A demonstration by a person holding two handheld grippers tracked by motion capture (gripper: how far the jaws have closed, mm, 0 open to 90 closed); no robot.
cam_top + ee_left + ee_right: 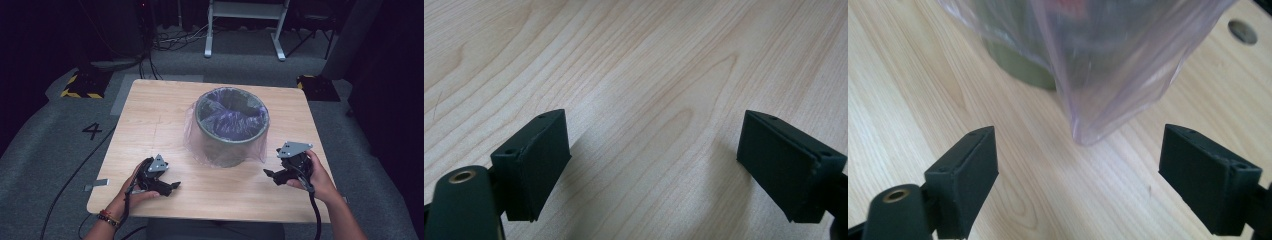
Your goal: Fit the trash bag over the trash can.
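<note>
The bin [231, 127] with its bag [200, 145] sits mid-table. The left gripper [172, 187] at 7 o'clock and the right gripper [268, 175] at 4 o'clock are wide apart, holding nothing. I think nothing is done yet.

Setting: probably a lab or recording studio. Dark surroundings, grey carpet with a marked number "4" [92, 131], hazard-striped weighted bases [80, 85], cables [175, 37], lone wooden table [150, 115].
</note>
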